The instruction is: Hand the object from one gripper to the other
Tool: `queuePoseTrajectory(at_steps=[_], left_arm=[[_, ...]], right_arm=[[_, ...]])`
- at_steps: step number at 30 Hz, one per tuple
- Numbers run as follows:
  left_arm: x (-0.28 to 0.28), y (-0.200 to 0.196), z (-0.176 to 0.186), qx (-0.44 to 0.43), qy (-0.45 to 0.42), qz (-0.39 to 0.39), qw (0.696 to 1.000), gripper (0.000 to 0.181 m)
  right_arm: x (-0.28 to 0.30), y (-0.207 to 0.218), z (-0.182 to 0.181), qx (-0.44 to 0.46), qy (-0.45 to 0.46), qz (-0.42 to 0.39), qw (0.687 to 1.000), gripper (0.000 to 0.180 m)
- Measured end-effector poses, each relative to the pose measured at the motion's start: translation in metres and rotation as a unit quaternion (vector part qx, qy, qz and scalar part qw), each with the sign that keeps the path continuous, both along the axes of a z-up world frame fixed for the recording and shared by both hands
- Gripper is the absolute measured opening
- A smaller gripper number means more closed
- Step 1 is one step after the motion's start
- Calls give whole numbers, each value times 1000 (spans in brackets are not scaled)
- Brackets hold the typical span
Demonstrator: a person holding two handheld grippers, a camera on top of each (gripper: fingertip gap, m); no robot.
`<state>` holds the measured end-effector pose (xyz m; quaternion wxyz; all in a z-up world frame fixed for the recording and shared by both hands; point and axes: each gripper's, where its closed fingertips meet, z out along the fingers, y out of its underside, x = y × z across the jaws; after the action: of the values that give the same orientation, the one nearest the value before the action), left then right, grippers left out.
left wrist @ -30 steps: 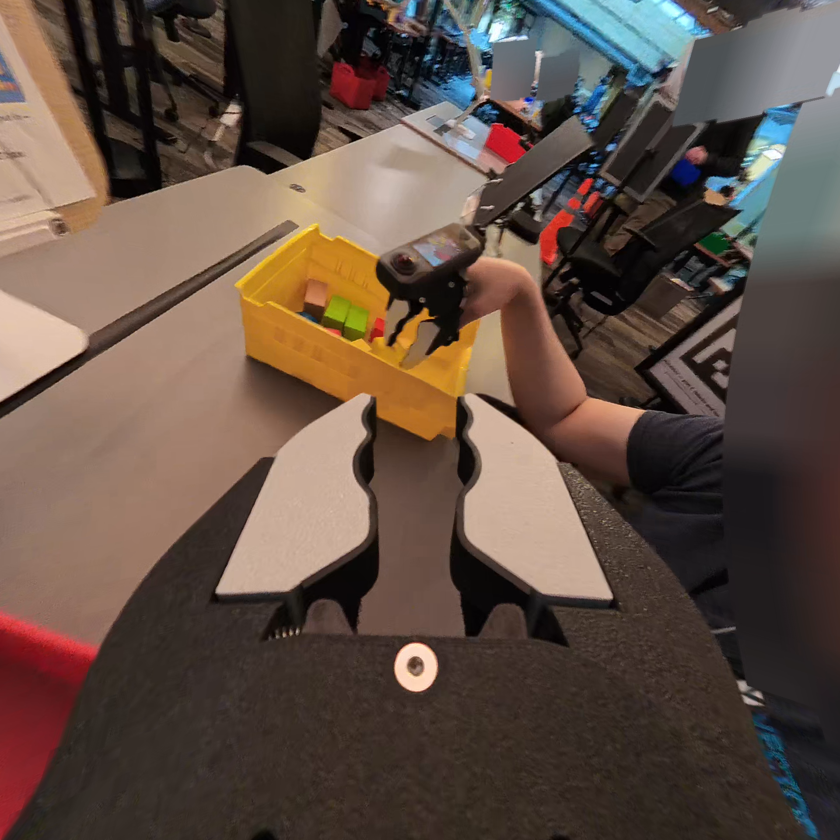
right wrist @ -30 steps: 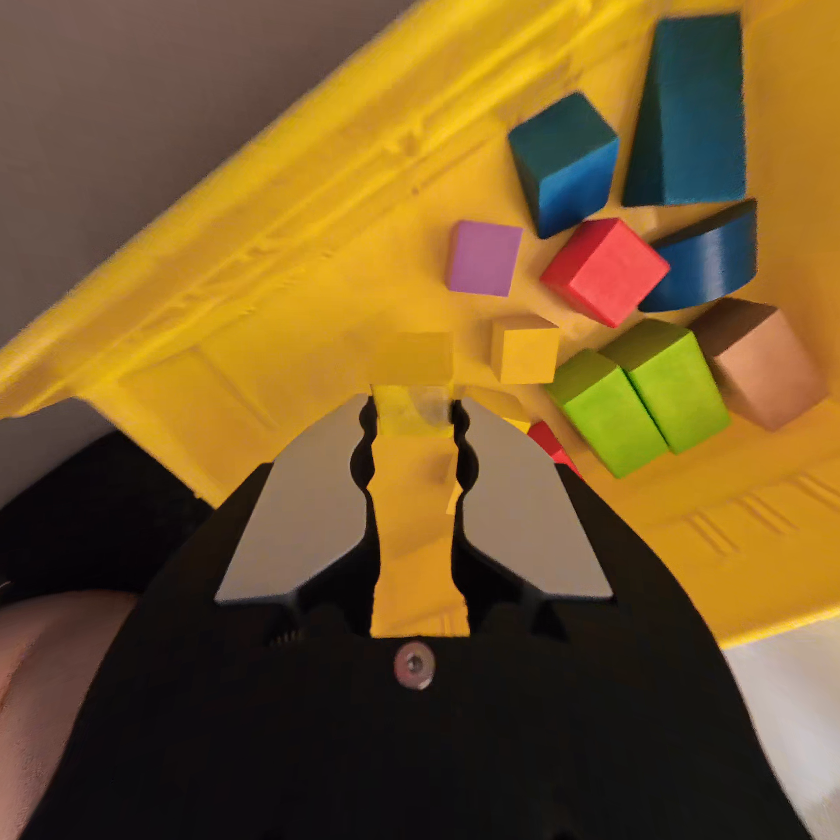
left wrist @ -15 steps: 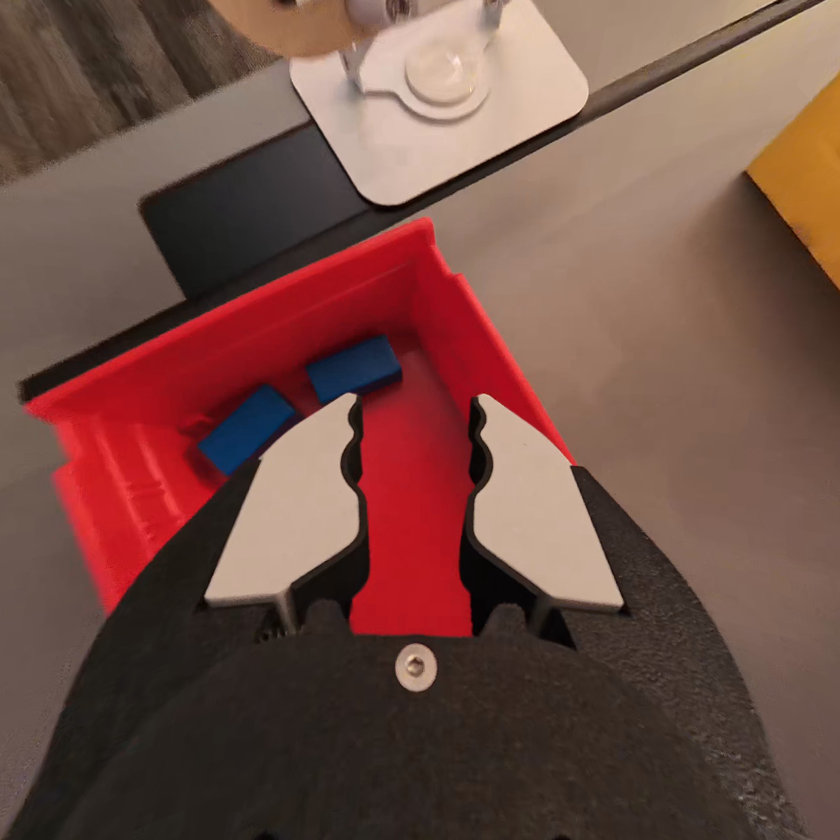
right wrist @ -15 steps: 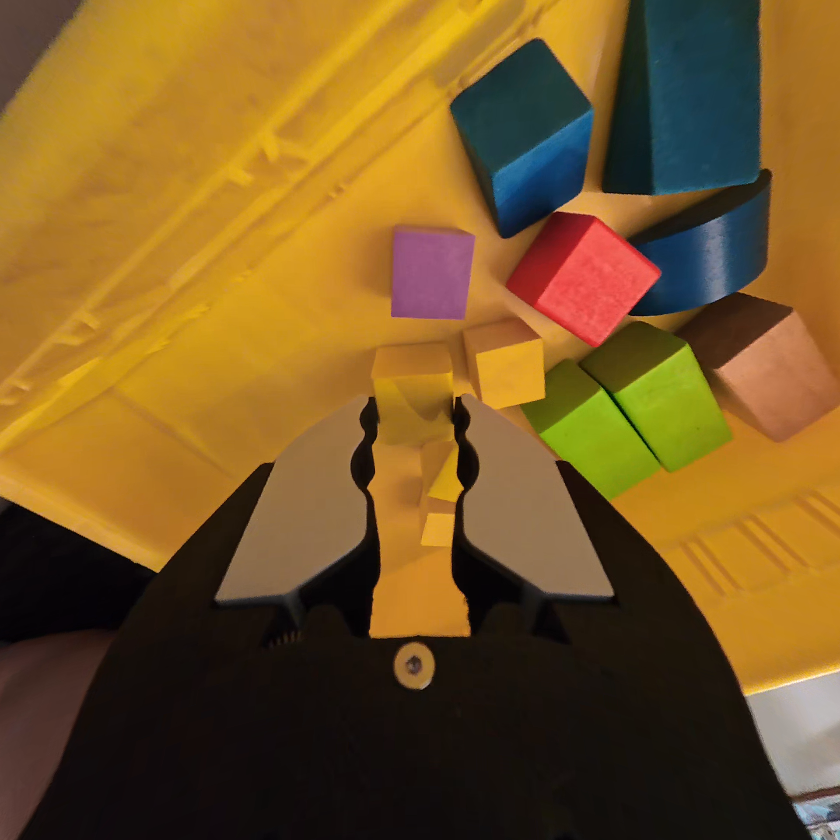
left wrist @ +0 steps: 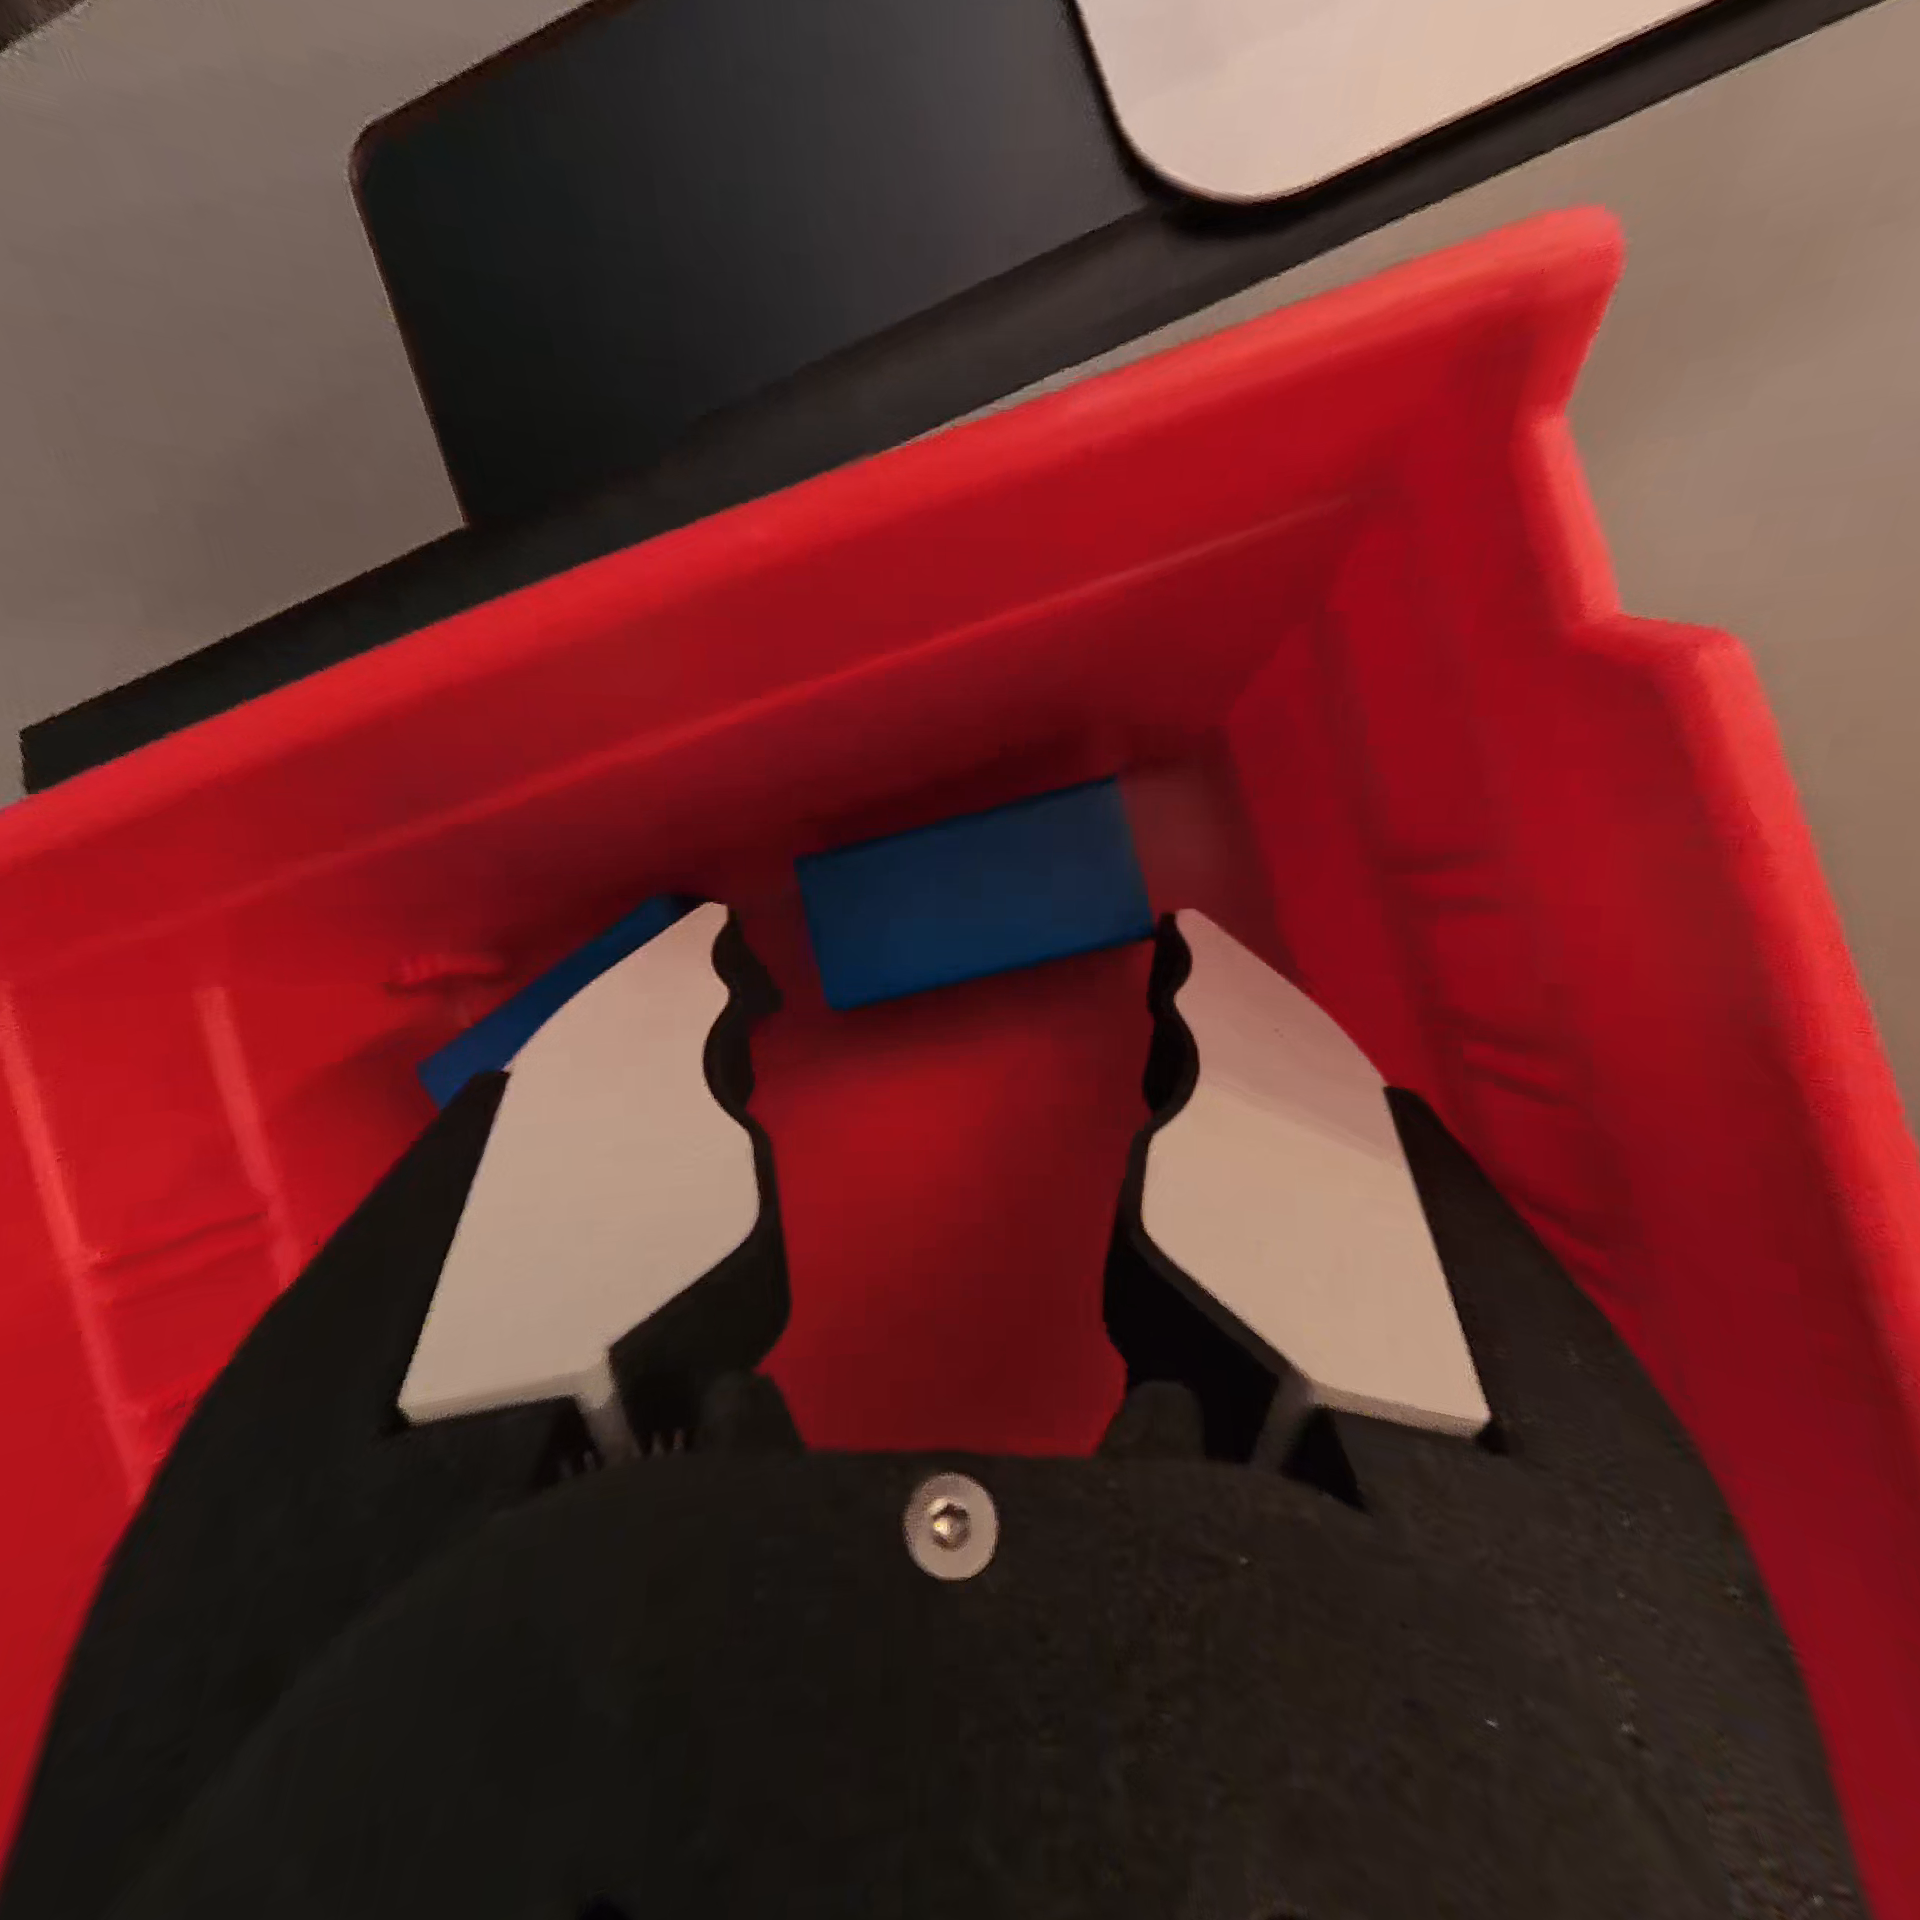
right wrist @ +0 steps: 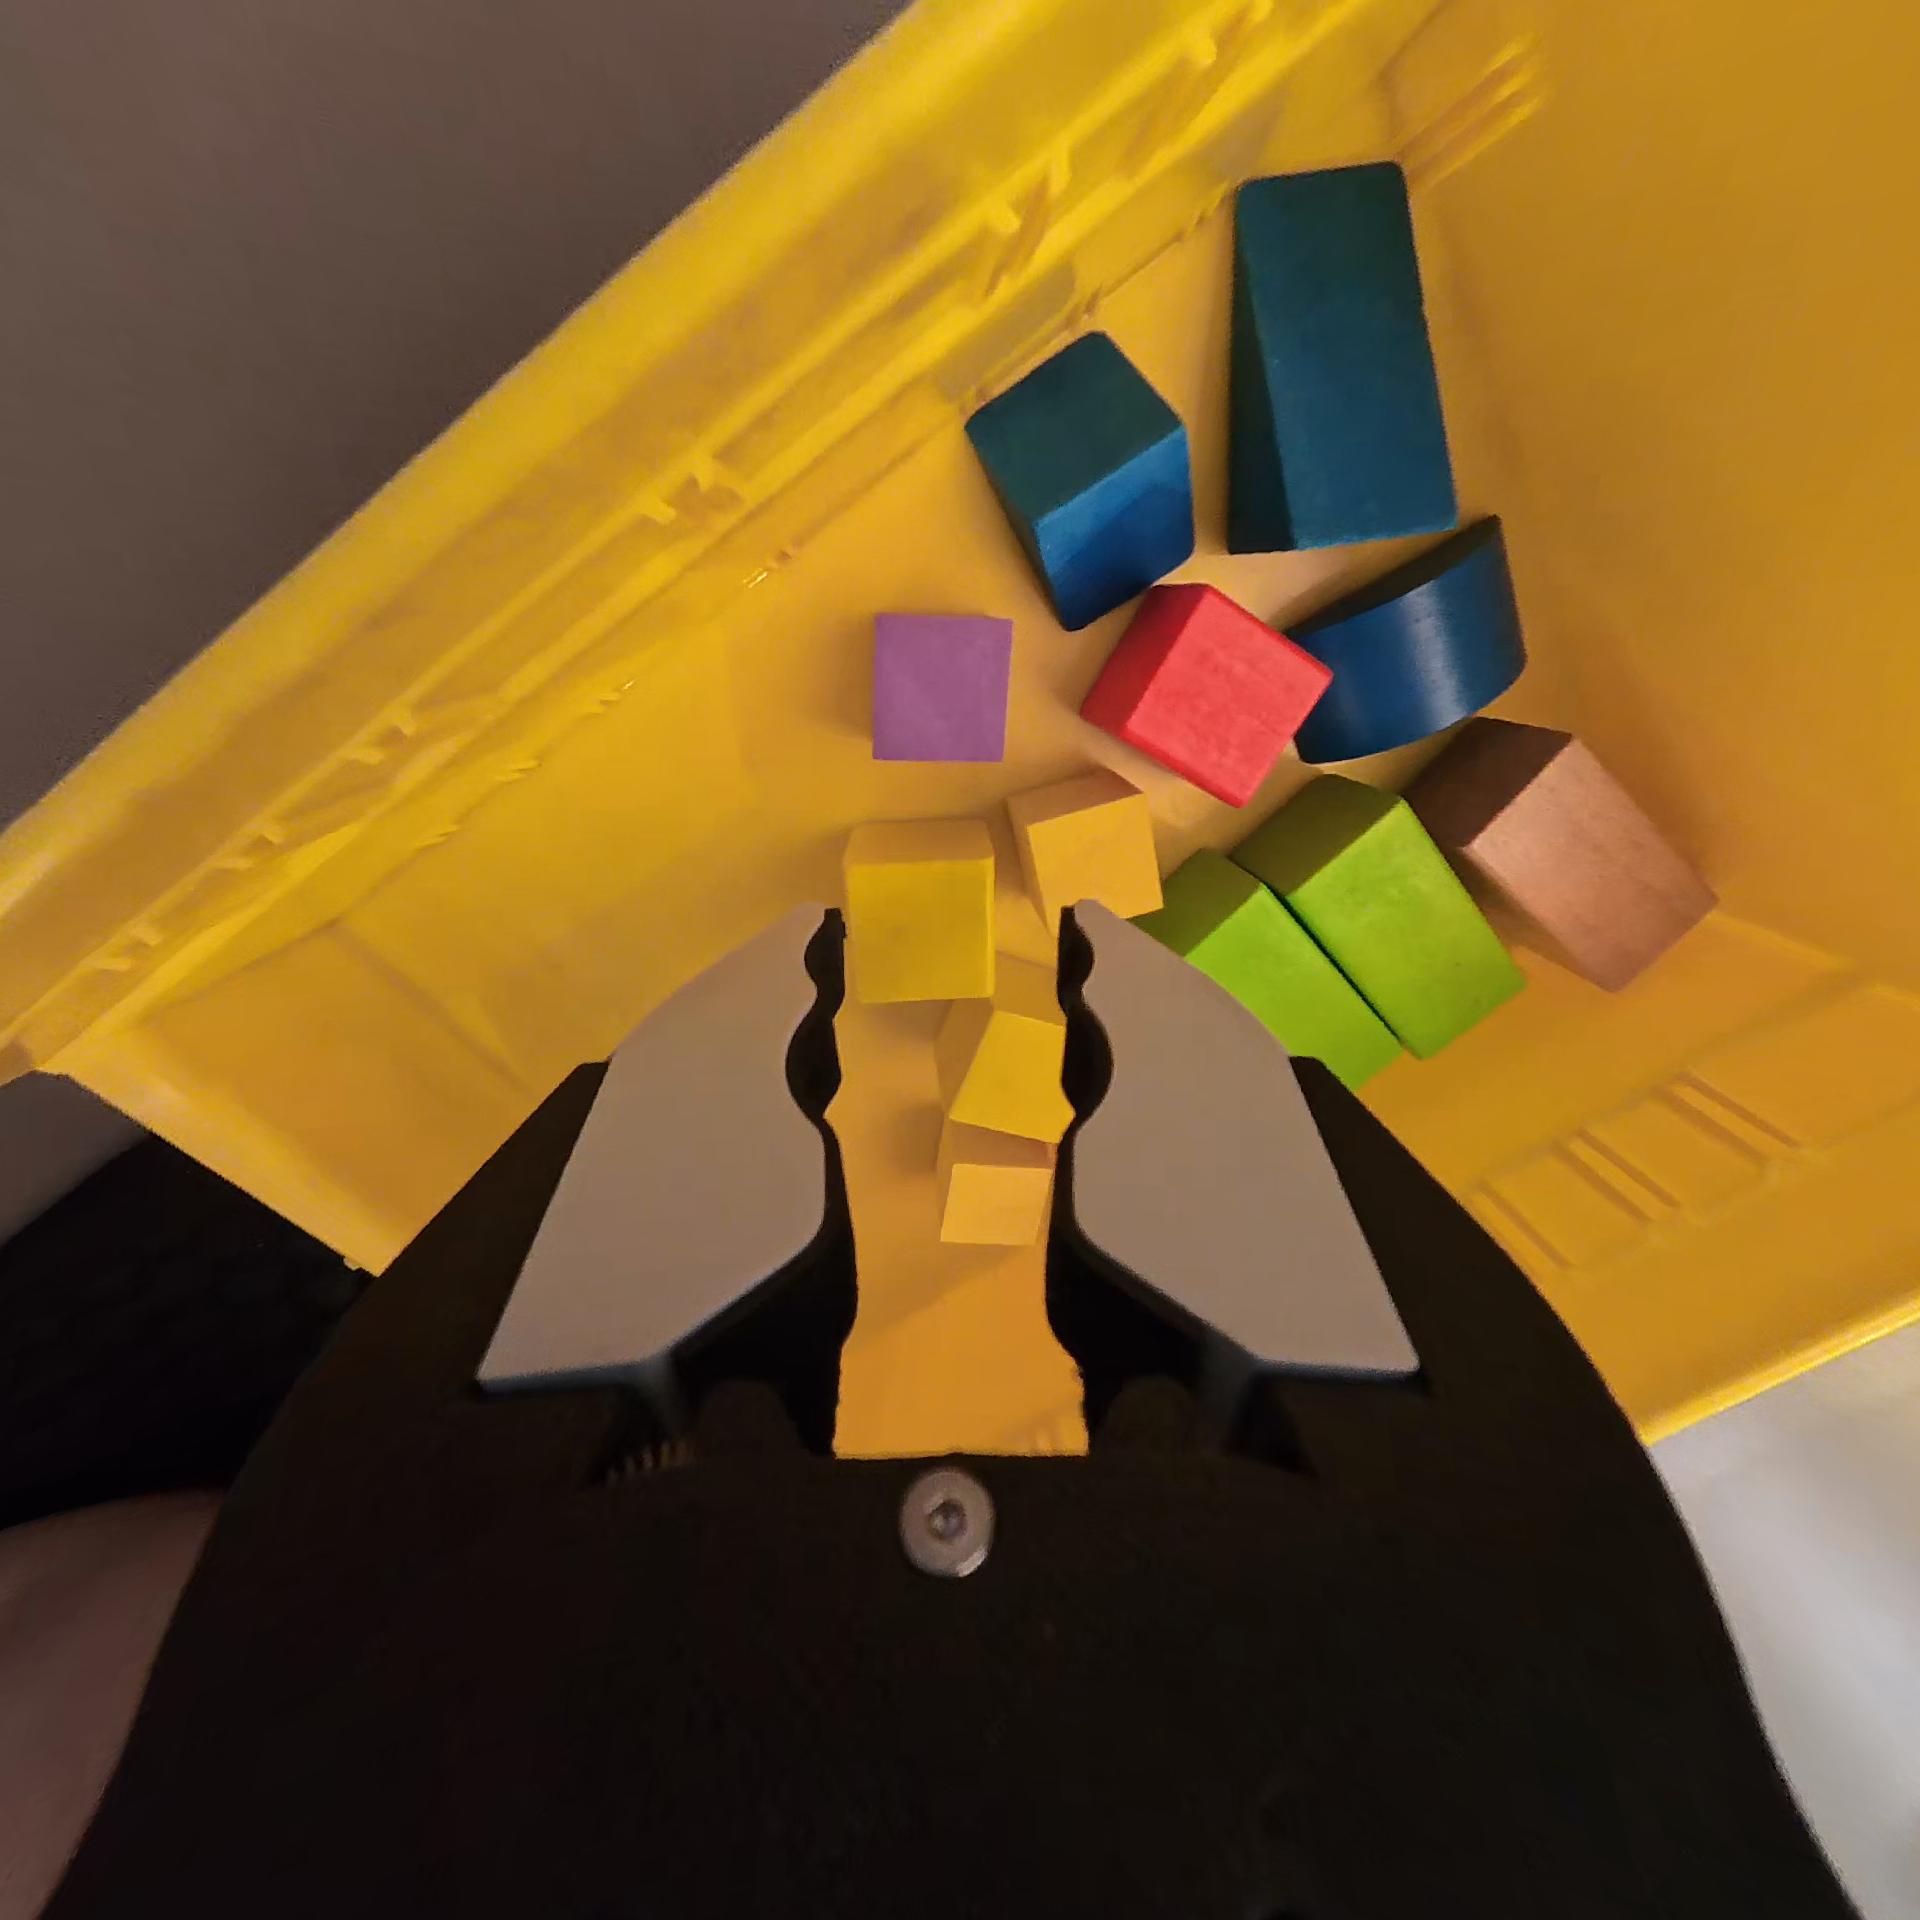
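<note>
A: How is the left gripper [left wrist: 951, 940] set?

B: Its jaws are spread wide and nothing is held between them. It is lowered into the red bin [left wrist: 1039, 582]. A blue block [left wrist: 971, 904] is seen flat on the bin floor just beyond the fingertips. A second blue block [left wrist: 551, 1003] is largely covered by the left finger; only one edge is exposed.

A: What is cut off in that view?

B: The near wall of the red bin is hidden behind the gripper body. A black panel [left wrist: 675, 260] and a pale plate [left wrist: 1351, 83] on the grey table [left wrist: 1766, 260] are clipped by the frame. The picture is slightly blurred.

A: And the right gripper [right wrist: 951, 914]?

B: It is held over the yellow bin [right wrist: 520, 727] with its jaws parted. A yellow cube [right wrist: 920, 909] is seen between the fingertips. Whether the cube is pinched or merely lying on the floor cannot be told. Two smaller yellow blocks [right wrist: 1003, 1132] are seen in the gap behind it.

A: The other contents?

B: A purple block [right wrist: 940, 686], a red cube [right wrist: 1205, 691], several blue blocks [right wrist: 1335, 364], two green blocks [right wrist: 1351, 925] and a brown block [right wrist: 1558, 852] are grouped to the right, partly overlapping.
</note>
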<state>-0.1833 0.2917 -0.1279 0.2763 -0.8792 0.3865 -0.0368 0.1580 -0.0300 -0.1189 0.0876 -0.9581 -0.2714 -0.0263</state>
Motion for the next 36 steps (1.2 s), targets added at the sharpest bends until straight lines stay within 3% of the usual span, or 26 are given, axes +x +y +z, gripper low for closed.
queuePoseTrajectory(at_steps=[6,12,17,20,22,24,27,30,34,36], left_arm=[[3,-3,-16,-59,-34,4,998,70],[-5,-7,-10,-54,-17,-11,998,70],[-7,-19,32,-66,-96,-37,993,69],[0,-42,77,-75,-175,-93,977,69],[12,-75,111,-98,-237,-166,952,70],[29,-125,149,-138,-306,-262,905,69],[51,-211,191,-211,-366,-407,810,69],[69,-274,202,-263,-365,-495,744,69],[84,-319,197,-311,-348,-542,699,69],[87,-331,194,-327,-344,-556,682,69]], right_arm=[[-1,2,-2,-2,-5,4,1000,41],[0,4,4,17,-7,3,1000,41],[2,14,25,78,-14,3,997,41],[-1,32,57,171,-27,10,985,42],[-22,48,88,259,-20,50,964,48],[-67,57,121,350,12,127,928,52],[-156,49,167,483,73,265,831,55],[-216,29,193,574,91,335,742,57],[-257,9,193,580,117,384,708,61],[-264,6,187,571,106,402,708,44]])
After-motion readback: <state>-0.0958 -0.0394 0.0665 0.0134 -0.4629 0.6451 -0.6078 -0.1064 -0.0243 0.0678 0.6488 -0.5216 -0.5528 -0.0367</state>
